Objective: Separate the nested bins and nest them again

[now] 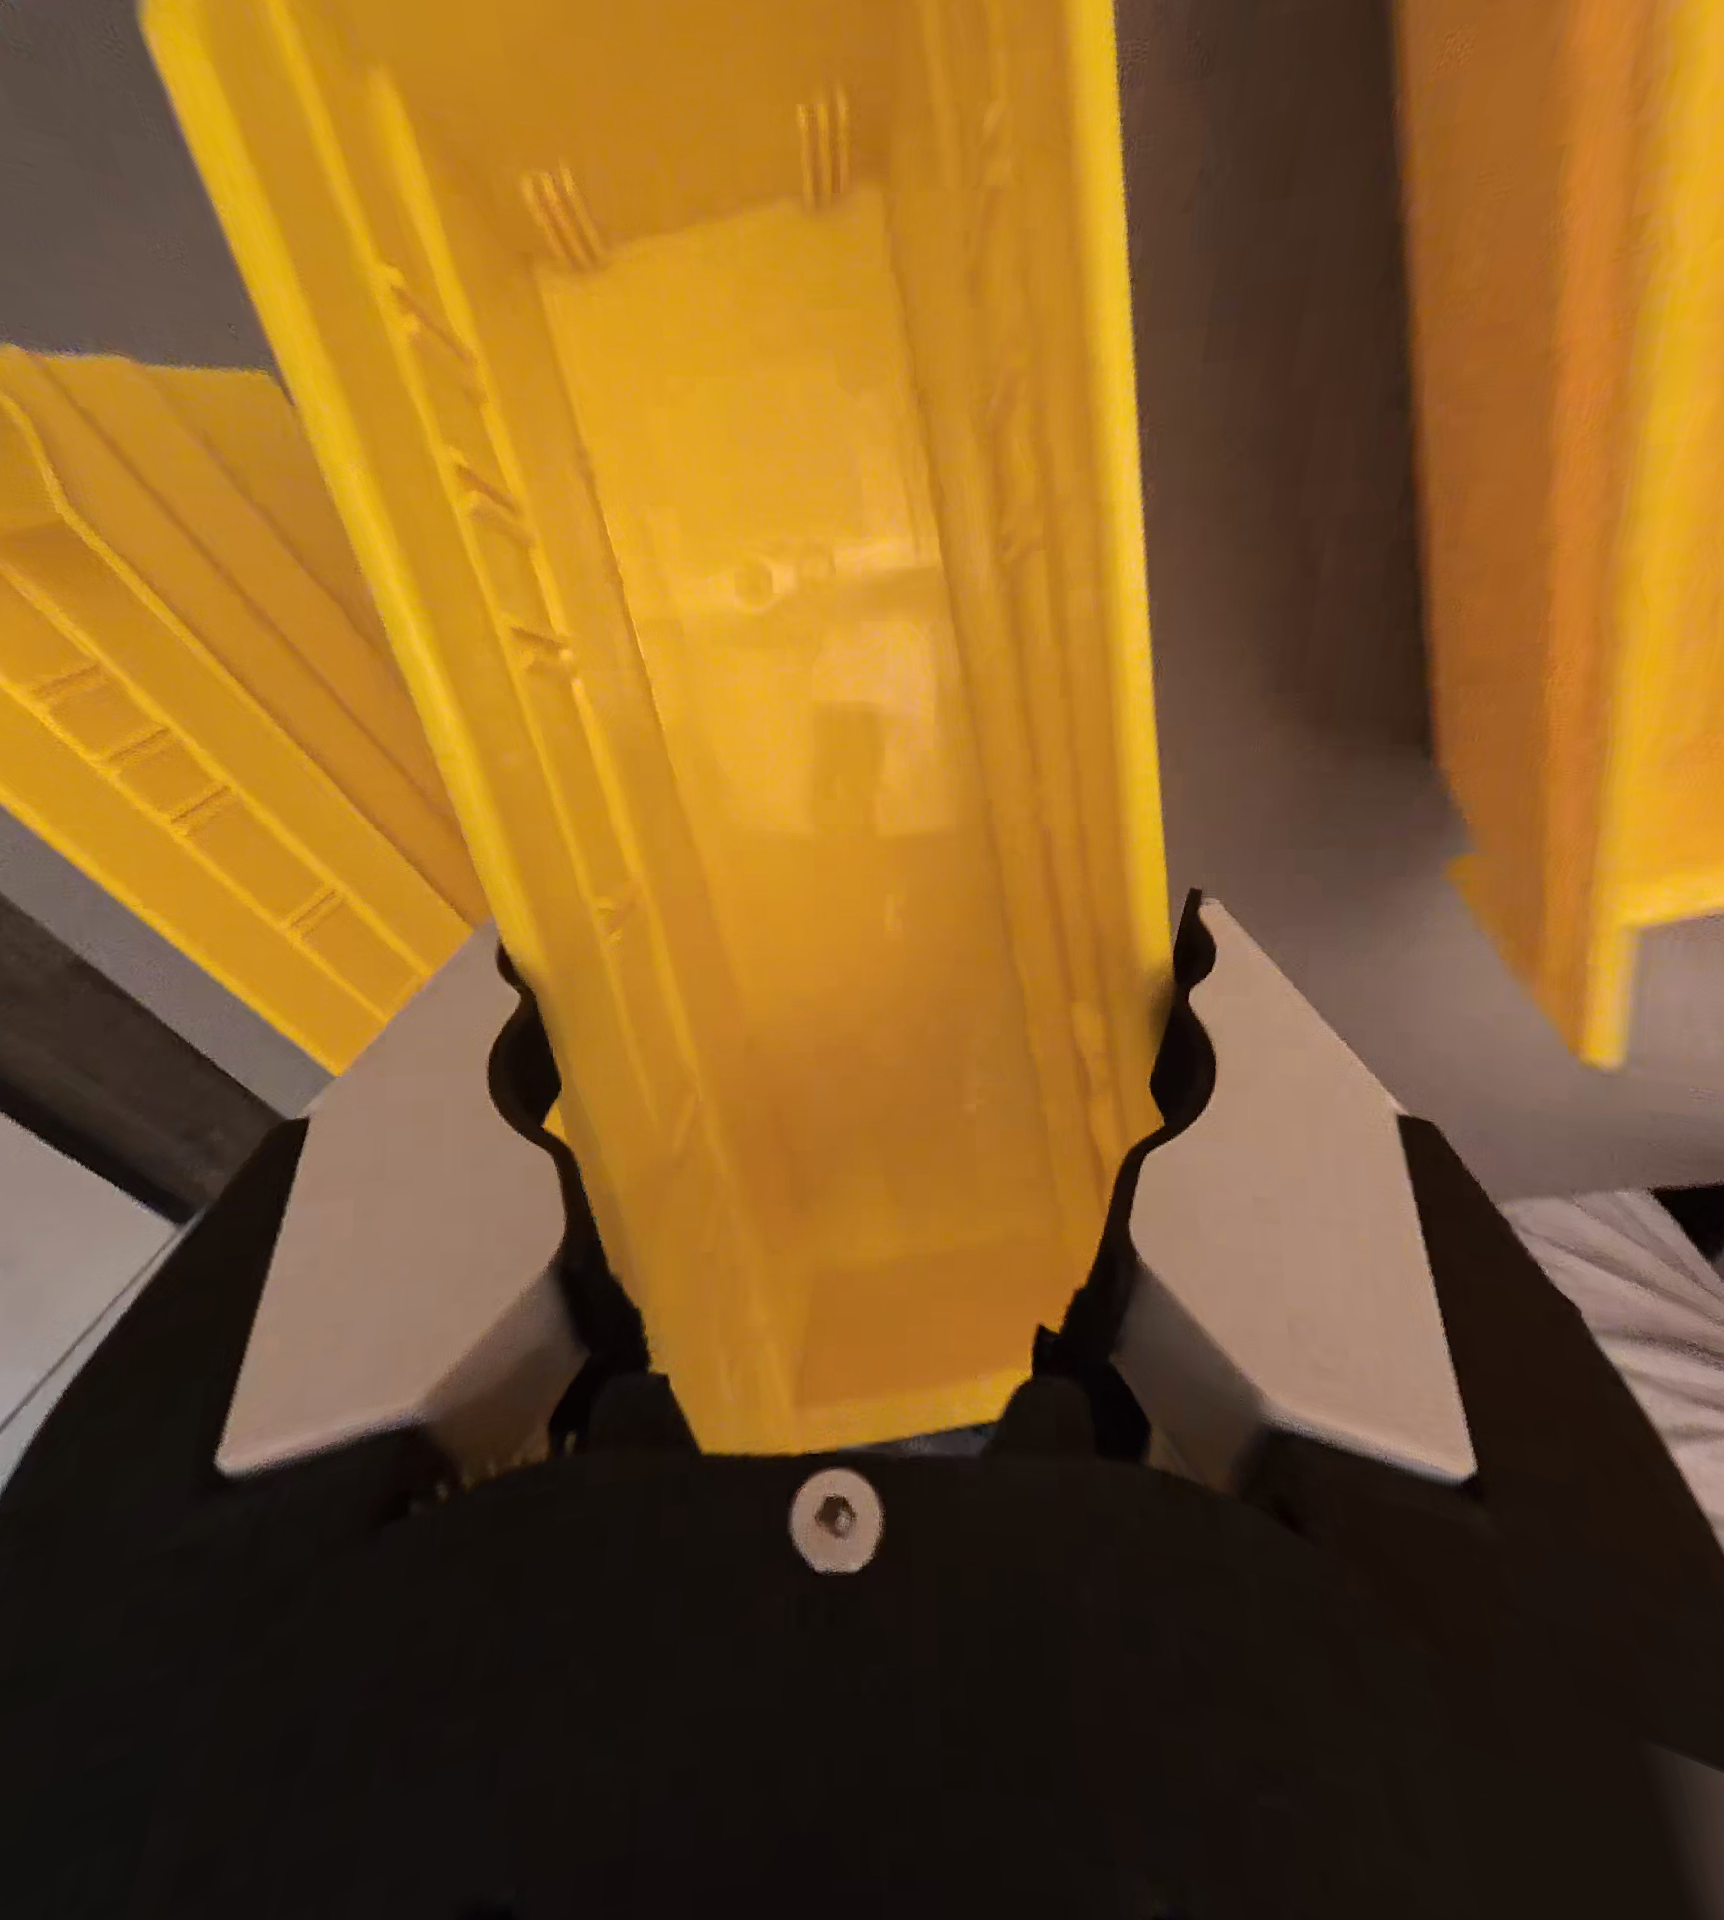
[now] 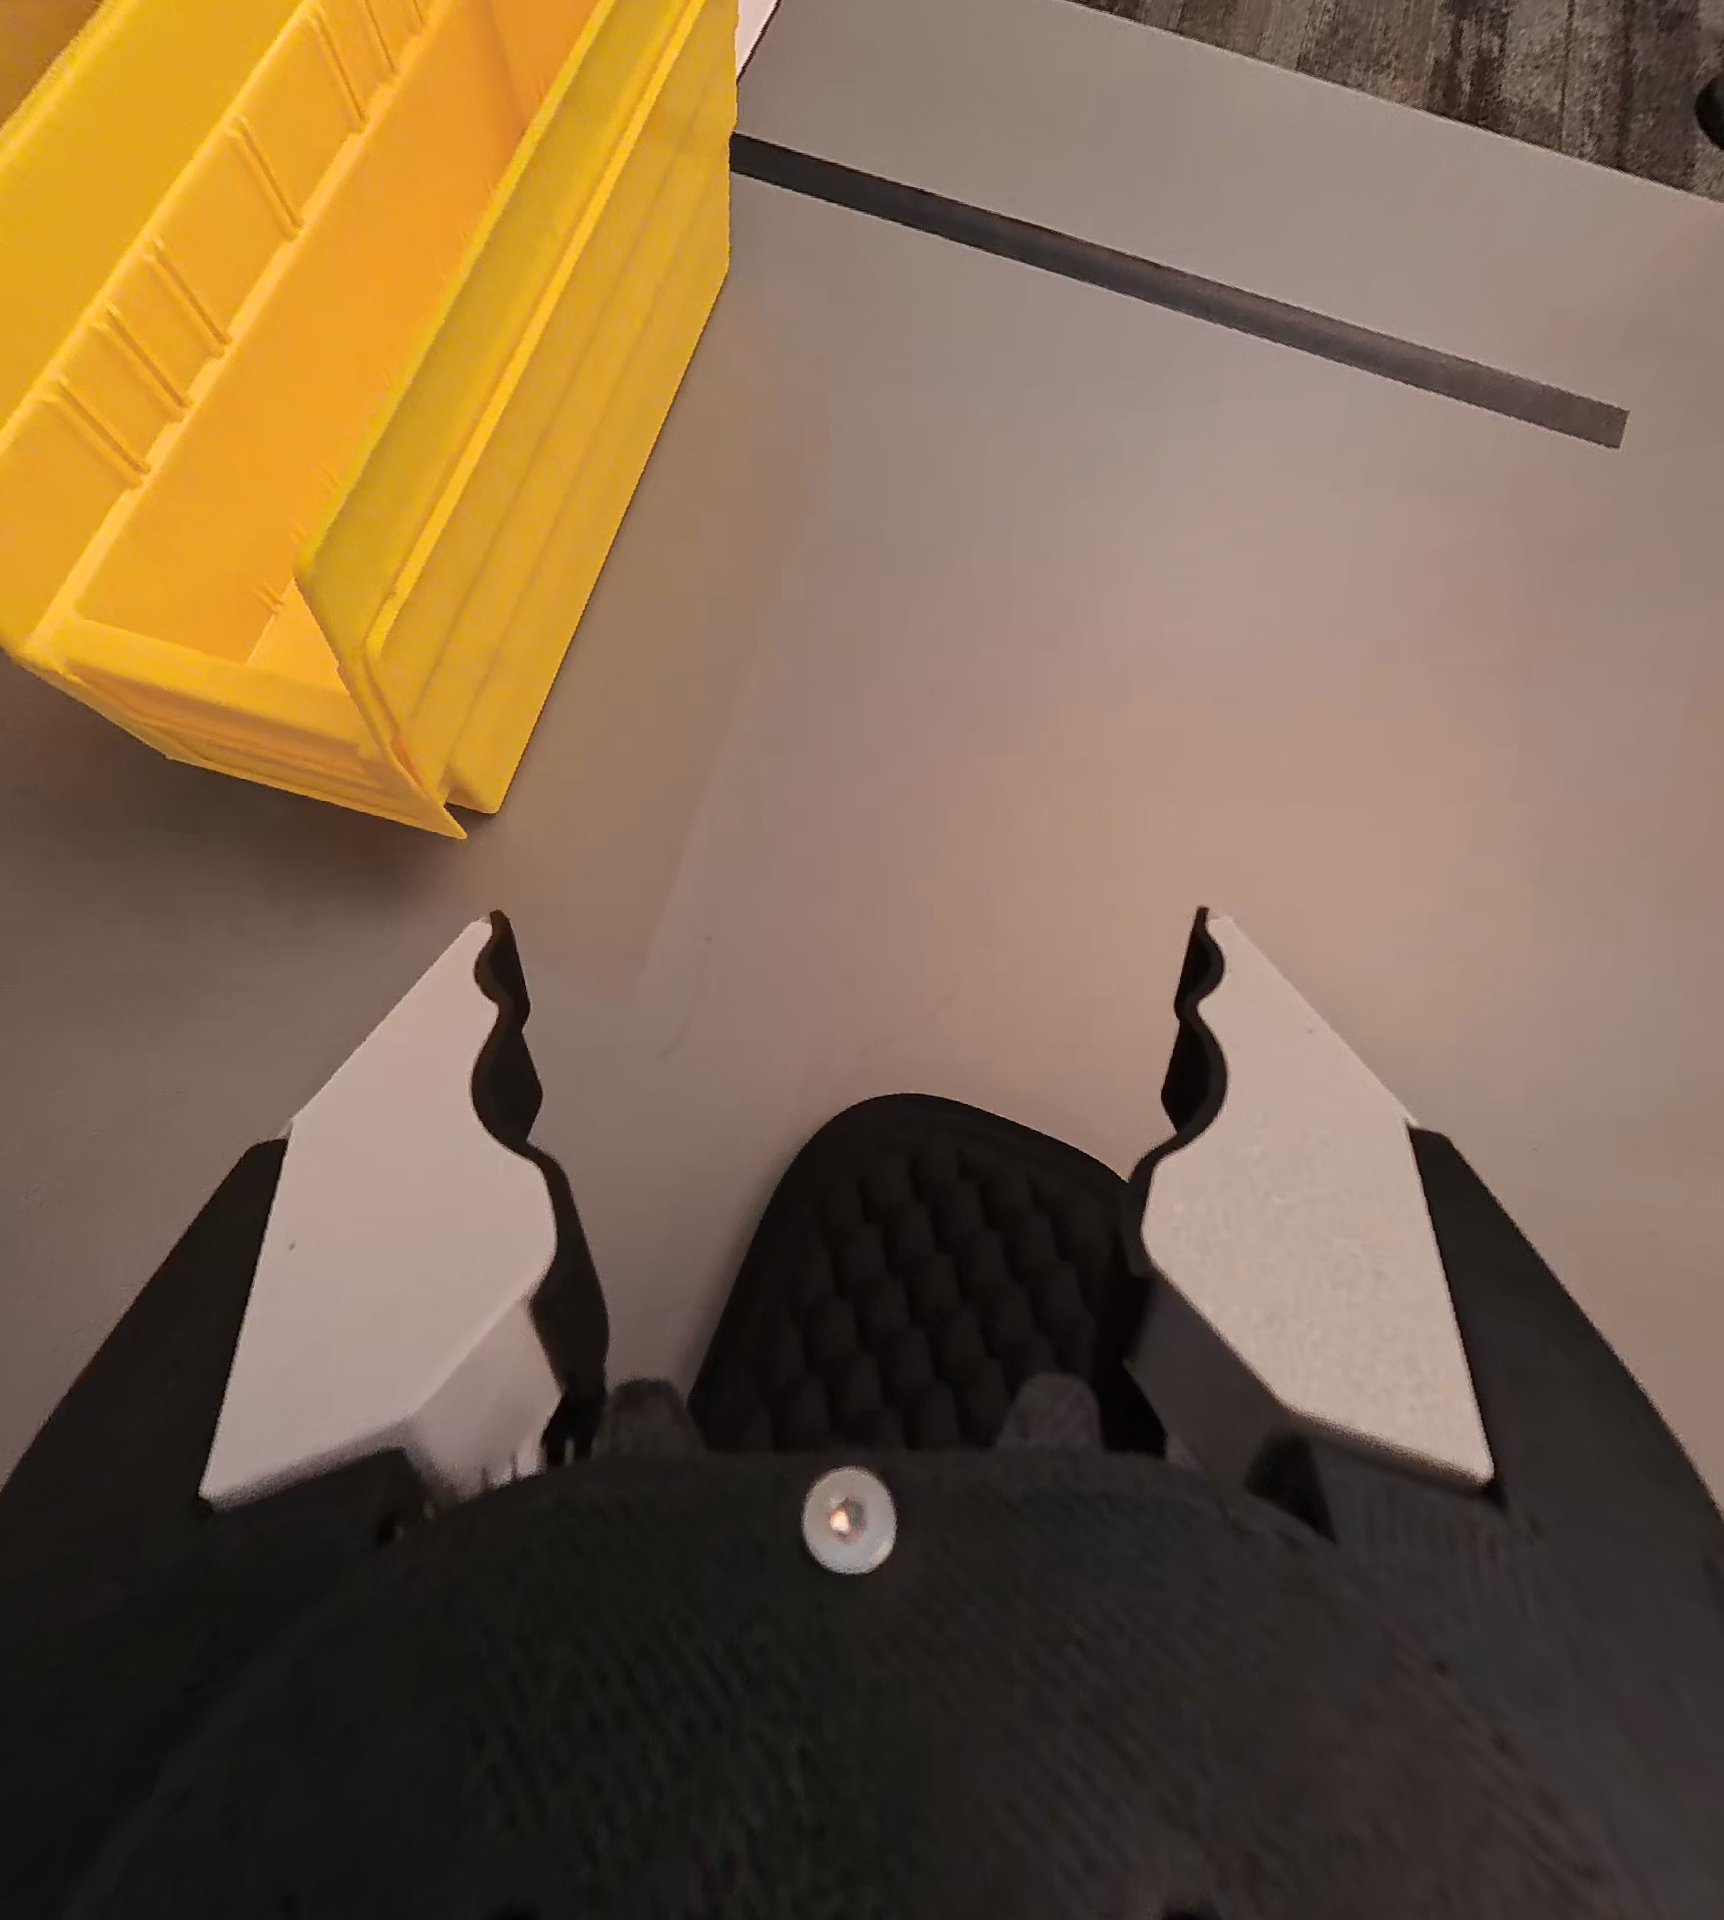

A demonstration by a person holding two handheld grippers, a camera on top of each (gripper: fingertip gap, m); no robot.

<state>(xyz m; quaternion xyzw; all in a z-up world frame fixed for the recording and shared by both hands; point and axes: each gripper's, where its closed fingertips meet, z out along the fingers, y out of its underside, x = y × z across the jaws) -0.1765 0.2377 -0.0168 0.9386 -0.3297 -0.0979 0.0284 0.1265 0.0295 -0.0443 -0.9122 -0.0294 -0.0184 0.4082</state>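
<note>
Yellow bin (image 1: 785, 727), seemingly unlabelled — clamped between fingers (image 1: 1185, 1039)

Workshop or storeroom: yellow storage bins (image 2: 245, 395), grey worktable (image 2: 1045, 623).

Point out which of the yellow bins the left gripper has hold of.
The centre bin, clamped between the left gripper pads; the other bins lie aside, untouched.

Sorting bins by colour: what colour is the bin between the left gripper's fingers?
Yellow; the bin shows best in the left wrist view, in the left gripper.
</note>
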